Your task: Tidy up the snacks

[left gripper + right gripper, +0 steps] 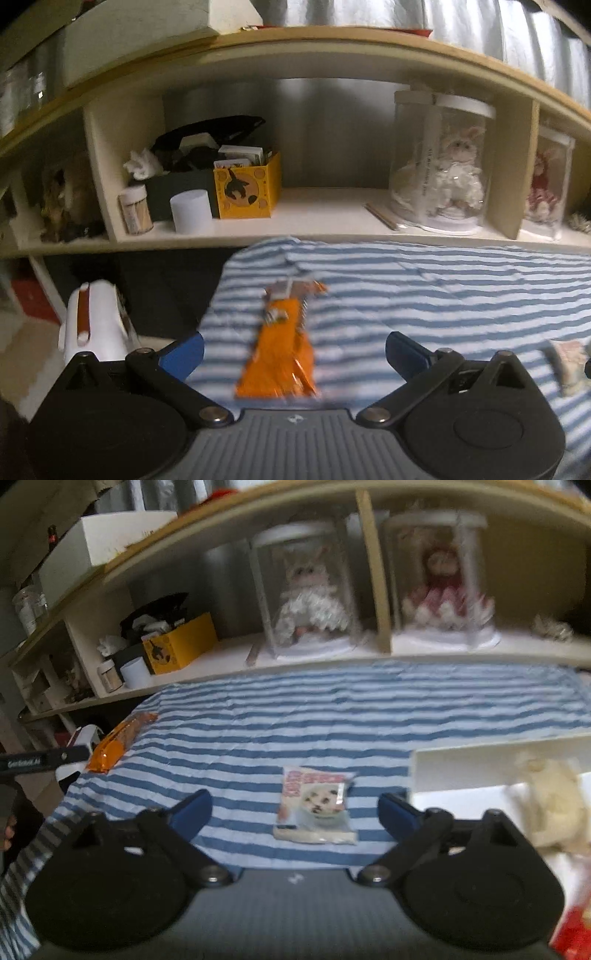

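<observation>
Two snack packs were lying flat on the striped blue-and-white cloth [332, 709] when I looked at my feeds. Through the left wrist view, my left gripper [294, 350] had its blue-tipped jaws spread wide apart, nothing pinched, and the orange snack packet [282, 354] sat on the cloth right ahead between the two tips, running lengthwise away from me, not touched by either pad as far as I could tell. It was near the cloth's left edge.

Over on the right wrist view, my right gripper [294, 810] was parted too, and empty. The white cookie packet [317, 808] lay on the cloth just ahead, framed between the fingers but clear of them. A white bin [480, 768] stood just right of it, with something pale and lumpy inside that was too blurry for me to name.

Behind the cloth ran a wooden shelf [295, 229] holding a yellow box [245, 192] and two dolls in clear cases.
</observation>
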Demonstrator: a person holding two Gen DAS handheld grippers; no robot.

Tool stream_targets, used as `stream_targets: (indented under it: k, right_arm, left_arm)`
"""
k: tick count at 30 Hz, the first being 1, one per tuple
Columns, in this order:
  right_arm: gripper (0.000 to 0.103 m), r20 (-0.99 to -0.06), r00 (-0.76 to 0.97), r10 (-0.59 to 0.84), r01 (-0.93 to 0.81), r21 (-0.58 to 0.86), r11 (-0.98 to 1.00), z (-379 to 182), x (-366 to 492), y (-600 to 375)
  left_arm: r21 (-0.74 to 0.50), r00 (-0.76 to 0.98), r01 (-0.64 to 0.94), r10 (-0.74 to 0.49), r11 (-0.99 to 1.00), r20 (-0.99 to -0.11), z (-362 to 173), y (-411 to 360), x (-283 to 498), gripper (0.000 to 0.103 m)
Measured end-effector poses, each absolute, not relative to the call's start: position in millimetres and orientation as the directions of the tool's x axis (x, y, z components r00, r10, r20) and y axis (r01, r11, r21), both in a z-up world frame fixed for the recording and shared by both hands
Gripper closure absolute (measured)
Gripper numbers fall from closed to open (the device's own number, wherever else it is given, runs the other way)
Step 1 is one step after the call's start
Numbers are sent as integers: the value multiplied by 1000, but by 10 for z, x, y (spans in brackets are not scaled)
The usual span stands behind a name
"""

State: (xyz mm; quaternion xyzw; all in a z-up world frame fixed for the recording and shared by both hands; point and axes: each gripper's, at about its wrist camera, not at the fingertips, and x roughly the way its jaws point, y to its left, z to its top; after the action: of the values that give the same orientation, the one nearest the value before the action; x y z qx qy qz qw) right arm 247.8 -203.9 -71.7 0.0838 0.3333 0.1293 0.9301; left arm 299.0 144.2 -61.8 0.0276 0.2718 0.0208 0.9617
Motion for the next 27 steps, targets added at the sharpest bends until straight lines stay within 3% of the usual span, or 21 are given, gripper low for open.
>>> stream_targets:
  k: [4,8,11,13,14,15,27]
  right_arm:
    - [26,-621,725,296,-159,267,950,-847,2694,-1955]
    - [26,-642,736,216,-120,191,974,-947,2810,-1865]
    - [27,-650,736,186,-144,117,983,-978,2851,-1776]
    - [40,-656,734,175,-174,68,982,-988,2838,-1740]
    - [49,-660,730,177,-190,53,980,-992,2832,-1726]
    - [51,-660,728,184,-200,52,978,-988,2806,-1729]
    - [55,-653,703,281,-333,47,942,-715,2340,-1747]
  left_arm:
    - [83,825,-8,53,996,-563,-732,1461,3317,8]
    - [98,780,-11,70,995,-622,-931,1457,3526,26]
    - [63,763,-24,59,998,-644,-1011,1483,3561,48]
    - [59,769,-36,66,998,-636,-999,1469,3512,57]
    - [58,771,-36,65,998,-634,-984,1457,3474,57]
    - [56,771,-35,63,998,-633,-966,1444,3436,57]
    - [-59,730,-24,-23,998,-683,-727,1099,2484,58]
